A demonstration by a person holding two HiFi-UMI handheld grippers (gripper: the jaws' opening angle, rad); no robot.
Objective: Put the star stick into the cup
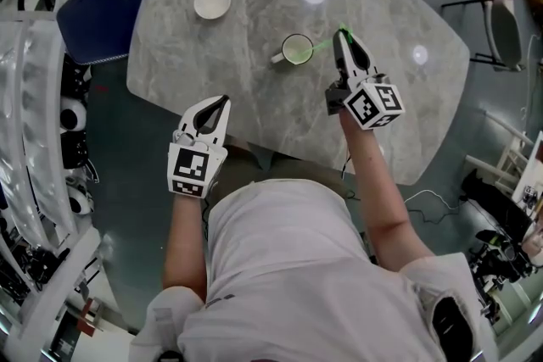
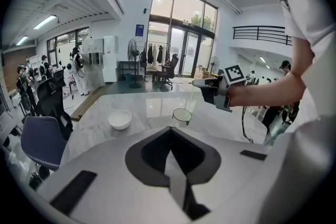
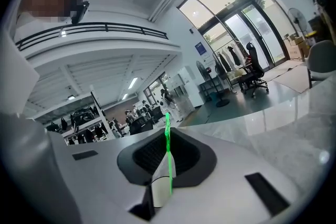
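A thin green star stick (image 1: pixel 326 43) is pinched in my right gripper (image 1: pixel 343 35), which is shut on it above the grey marble table (image 1: pixel 254 106). The stick slants left and down, and its far end reaches over the rim of the handled cup (image 1: pixel 296 49). In the right gripper view the stick (image 3: pixel 168 128) rises straight out from between the closed jaws (image 3: pixel 167 150). My left gripper (image 1: pixel 222 102) hovers near the table's front edge, shut and empty. In the left gripper view the cup (image 2: pixel 182 115) stands ahead, and the right gripper (image 2: pixel 215 91) hangs above and to its right.
A white bowl (image 1: pixel 212 2) sits at the table's far left, also seen as the bowl (image 2: pixel 119 119) in the left gripper view. A blue chair (image 1: pixel 93 21) stands off the left edge. Racks (image 1: pixel 34 140) line the left side, with chairs and cables to the right.
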